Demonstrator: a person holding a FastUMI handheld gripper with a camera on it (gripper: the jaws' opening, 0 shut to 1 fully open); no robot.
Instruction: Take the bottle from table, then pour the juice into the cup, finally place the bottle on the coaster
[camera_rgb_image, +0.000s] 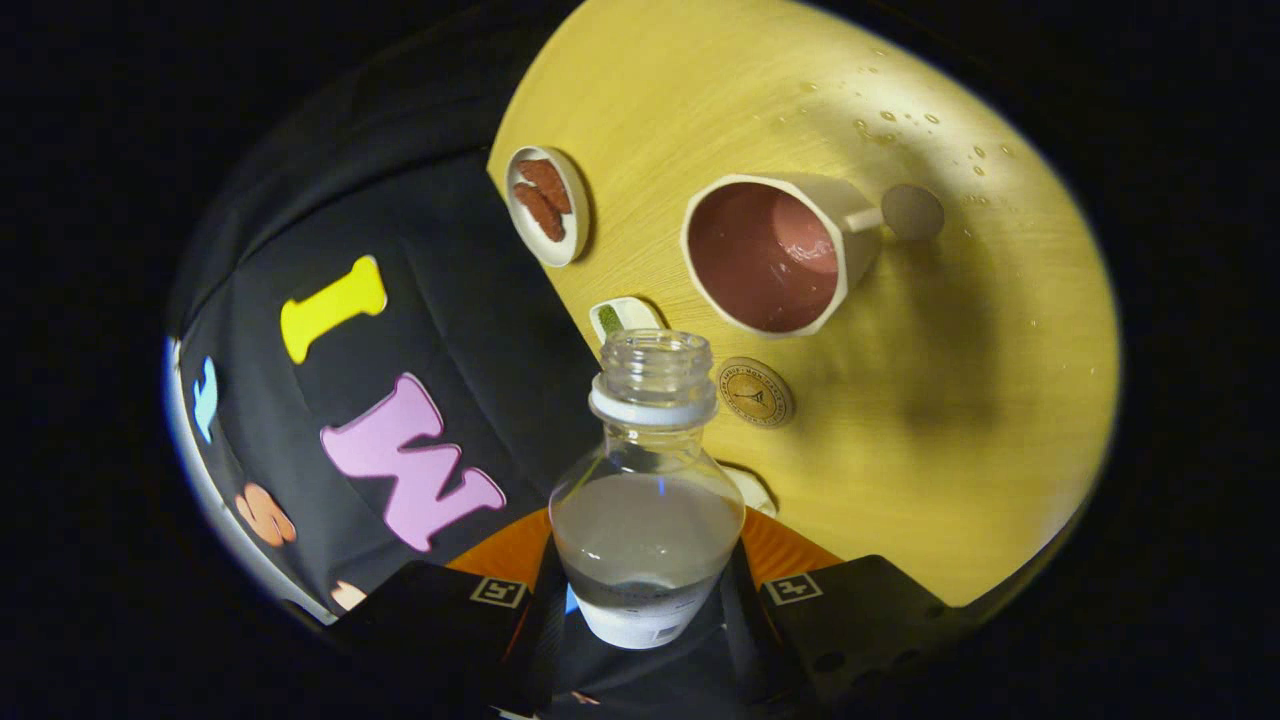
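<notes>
The bench (900, 420) is yellow wood with thin lines in it. Small drops of water sit on the far part of it. Bright light shines on that far part, and a big soft shadow lies across the middle. A black cloth wall (450, 260) stands beside the bench, along its straight edge. The cloth has soft folds in it.

Bottle (647, 490): base and lower label hidden between the fingers of the gripper (645, 600), contact not discernible. Coaster (756, 392), just beside the bottle's neck: printed emblem too small to read. Small white dish (622, 316) beyond the bottle's mouth: near end covered by the bottle. White object (752, 490) beside the bottle's shoulder: mostly hidden, unidentifiable.
</notes>
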